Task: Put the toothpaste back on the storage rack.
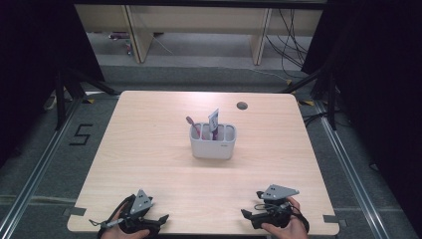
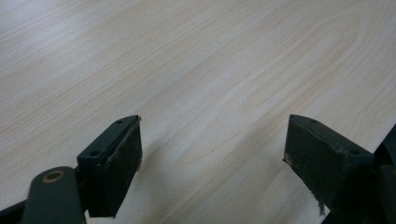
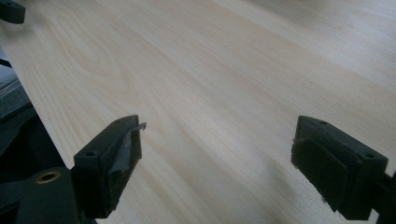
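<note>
Your white caddy (image 1: 213, 144) stands upright near the middle of the counter (image 1: 149, 149), its compartments open to the top. A pink toothbrush (image 1: 194, 126) leans out of its left compartment toward 11 o'clock, and a small tube (image 1: 214, 121) with a grey top stands in the next compartment, tilted slightly toward 1 o'clock. From the caddy, your left gripper (image 1: 149, 222) sits well apart at about 7 o'clock, at the near edge of the counter, and your right gripper (image 1: 252, 204) sits well apart at about 5 o'clock, also at the near edge. In the left gripper view, your left gripper (image 2: 212, 154) has its jaws spread wide over bare wood, with nothing between them. In the right gripper view, your right gripper (image 3: 217, 158) likewise has its jaws spread wide and empty above the counter. A round grommet hole (image 1: 242, 105) lies toward the far edge, at about 1 o'clock from the caddy.
</note>
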{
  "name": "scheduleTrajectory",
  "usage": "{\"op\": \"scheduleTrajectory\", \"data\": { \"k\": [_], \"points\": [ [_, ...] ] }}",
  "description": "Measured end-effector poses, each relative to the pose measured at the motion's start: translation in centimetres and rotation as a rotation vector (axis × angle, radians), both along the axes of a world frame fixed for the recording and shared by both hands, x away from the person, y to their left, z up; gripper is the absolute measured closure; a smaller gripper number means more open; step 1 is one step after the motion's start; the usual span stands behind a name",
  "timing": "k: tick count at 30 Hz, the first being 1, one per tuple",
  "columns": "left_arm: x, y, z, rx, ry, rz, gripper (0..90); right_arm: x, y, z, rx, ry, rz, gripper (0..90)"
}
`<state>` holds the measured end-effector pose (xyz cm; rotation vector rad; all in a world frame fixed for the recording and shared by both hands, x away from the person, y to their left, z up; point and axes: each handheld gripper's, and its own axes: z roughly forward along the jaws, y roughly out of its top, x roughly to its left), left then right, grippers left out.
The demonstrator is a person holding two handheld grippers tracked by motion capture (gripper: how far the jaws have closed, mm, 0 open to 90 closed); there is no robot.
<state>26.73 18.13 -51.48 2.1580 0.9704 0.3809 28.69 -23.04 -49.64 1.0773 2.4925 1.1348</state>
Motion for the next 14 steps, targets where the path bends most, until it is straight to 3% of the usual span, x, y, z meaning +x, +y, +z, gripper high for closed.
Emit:
{"op": "scheduleTrajectory", "data": {
  "k": [5, 6, 8, 12, 14],
  "points": [
    [0.07, 0.16, 0.06, 0.022, -0.002, -0.004, 18.3, -0.21, -0.23, -0.07, 0.008, 0.0, 0.005, 16.6],
    [0.0, 0.0, -0.01, -0.003, 0.0, 0.003, 18.3, -0.23, -0.28, -0.09, 0.01, 0.011, 0.005, 16.6],
    [0.0, -0.01, -0.01, -0.001, 0.0, 0.0, 18.4, -0.27, -0.38, -0.09, 0.004, 0.002, -0.001, 16.6],
    [0.05, 0.15, 0.15, 0.032, 0.008, -0.017, 18.3, -0.46, -0.28, -0.13, 0.014, 0.027, -0.016, 16.6],
    [0.0, -0.02, -0.02, -0.001, 0.002, 0.0, 18.3, -0.28, -0.37, -0.21, 0.013, 0.016, -0.001, 16.6]
  ]
}}
